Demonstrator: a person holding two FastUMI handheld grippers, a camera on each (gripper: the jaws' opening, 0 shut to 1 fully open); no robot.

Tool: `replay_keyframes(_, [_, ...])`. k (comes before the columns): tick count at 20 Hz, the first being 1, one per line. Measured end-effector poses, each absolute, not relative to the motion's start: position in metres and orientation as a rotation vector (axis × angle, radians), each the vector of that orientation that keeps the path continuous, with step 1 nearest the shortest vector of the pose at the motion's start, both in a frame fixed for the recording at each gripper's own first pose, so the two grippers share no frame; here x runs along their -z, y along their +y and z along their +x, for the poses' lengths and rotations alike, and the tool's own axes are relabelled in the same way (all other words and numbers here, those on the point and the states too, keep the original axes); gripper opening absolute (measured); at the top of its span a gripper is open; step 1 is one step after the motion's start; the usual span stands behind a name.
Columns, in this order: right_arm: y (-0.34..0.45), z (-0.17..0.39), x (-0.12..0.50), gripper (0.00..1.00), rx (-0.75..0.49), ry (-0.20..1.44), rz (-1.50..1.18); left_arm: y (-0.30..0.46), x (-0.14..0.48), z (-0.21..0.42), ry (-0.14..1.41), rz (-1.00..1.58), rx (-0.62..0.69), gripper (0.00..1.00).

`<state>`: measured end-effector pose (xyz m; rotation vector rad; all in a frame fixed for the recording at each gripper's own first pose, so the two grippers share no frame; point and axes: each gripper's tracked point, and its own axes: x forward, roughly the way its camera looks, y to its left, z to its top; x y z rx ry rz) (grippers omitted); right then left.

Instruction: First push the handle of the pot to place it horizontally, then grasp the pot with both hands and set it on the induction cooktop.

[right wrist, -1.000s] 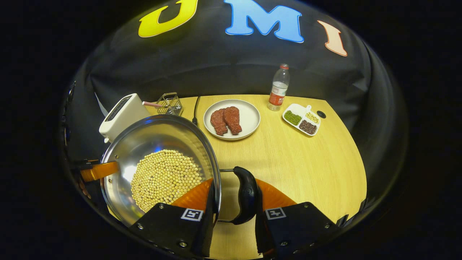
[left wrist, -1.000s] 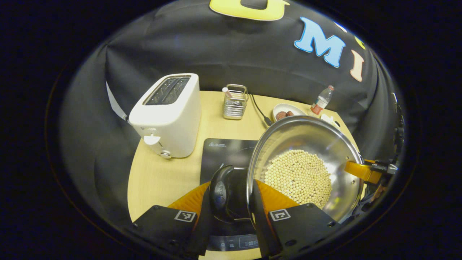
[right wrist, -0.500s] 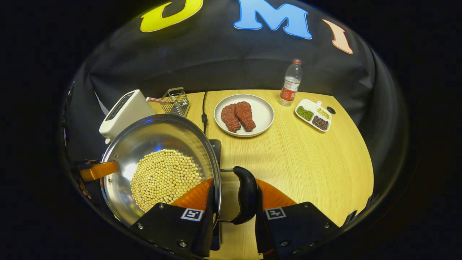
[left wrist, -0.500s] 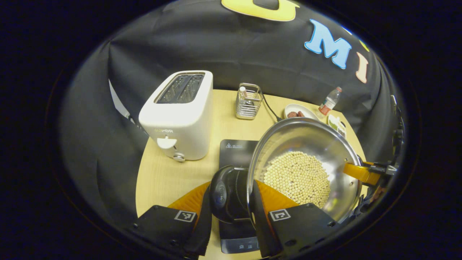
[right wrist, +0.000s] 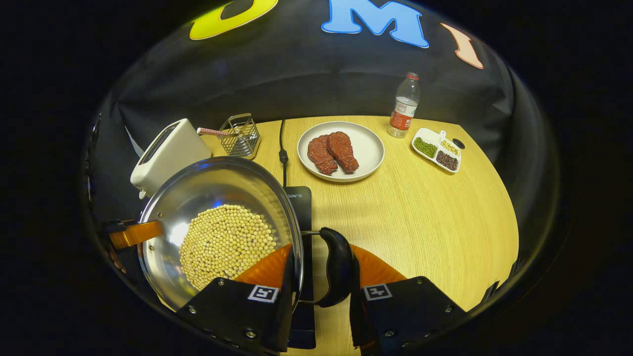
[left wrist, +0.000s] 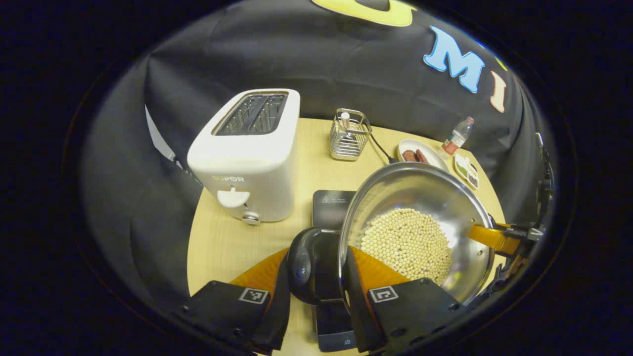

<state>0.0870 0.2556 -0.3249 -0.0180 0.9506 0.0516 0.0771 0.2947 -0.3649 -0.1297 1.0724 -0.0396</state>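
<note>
Now — step in hand: I judge this the carry, pot lifted and being brought over the cooktop; handle-levelling looks done.
Left gripper (left wrist: pixel 316 296): I have it clamped on the pot's dark side handle (left wrist: pixel 309 267), one finger outside the handle, the other inside the rim.
Right gripper (right wrist: pixel 319 296): gripping the opposite handle (right wrist: pixel 337 267) in the same way, rim and handle loop between its fingers.
Pot (right wrist: pixel 217 222): steel, held between both grippers, level enough that the layer of pale beans (left wrist: pixel 406 242) lies flat across its floor.
Induction cooktop (left wrist: pixel 332 207): black slab on the wooden table (right wrist: pixel 420 217), partly under the pot — its front edge shows just below my left fingers.
Next move, my judgement: centre the pot over the slab, lower both sides evenly, let go only once it sits flat.
Beside: white toaster (left wrist: pixel 247 158), near the cooktop's left edge.
Farther: wire holder (left wrist: pixel 349 135); plate of meat (right wrist: pixel 341 151); sectioned dish (right wrist: pixel 437 154); bottle (right wrist: pixel 404 106) by the wall.
</note>
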Motion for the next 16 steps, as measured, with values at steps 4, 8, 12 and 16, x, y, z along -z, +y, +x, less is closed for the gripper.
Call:
replay_keyframes(4, [0.254,0.088,0.333,0.48,-0.032,0.947,-0.016,0.294,0.376,0.080,1.074,-0.132,0.058,0.56])
replay_keyframes(8, [0.258,0.088,0.341,0.48,-0.028,0.942,-0.002,0.297,0.381,0.080,1.067,-0.137,0.066,0.60])
replay_keyframes(12, [0.261,0.086,0.347,0.48,-0.033,0.933,0.037,0.301,0.379,0.085,1.035,-0.128,0.071,0.57])
replay_keyframes(16, [0.259,0.088,0.342,0.58,-0.062,0.908,0.020,0.306,0.373,0.085,1.009,-0.188,0.007,0.66])
